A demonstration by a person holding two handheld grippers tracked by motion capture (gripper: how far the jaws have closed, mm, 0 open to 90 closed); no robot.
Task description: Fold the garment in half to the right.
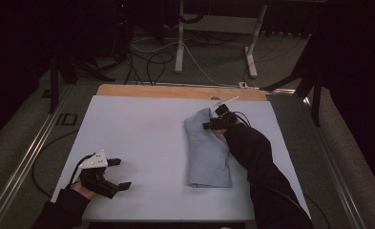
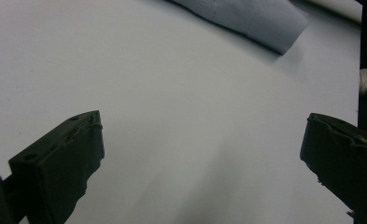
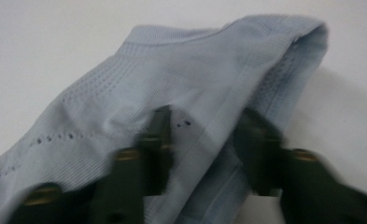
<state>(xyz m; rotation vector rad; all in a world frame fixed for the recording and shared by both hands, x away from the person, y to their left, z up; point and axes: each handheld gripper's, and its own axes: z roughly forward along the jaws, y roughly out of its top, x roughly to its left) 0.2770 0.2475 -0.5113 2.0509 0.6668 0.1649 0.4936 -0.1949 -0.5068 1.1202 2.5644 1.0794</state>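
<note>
Folded pale-blue knitted cloth (image 1: pixel 207 150) lies right of centre on the white desk (image 1: pixel 137 138), long axis running away from the person. Right tongs (image 1: pixel 213 125) sit at its far end, straddling a fold, partly spread; left tongs (image 1: pixel 119 174), wide apart, rest well away.

- Left gripper (image 1: pixel 122 173): held low at the person's near left, jaws spread wide apart.
- Right gripper (image 1: pixel 207 126): arm extended forward, jaws partly apart, tips pointing left.
</note>
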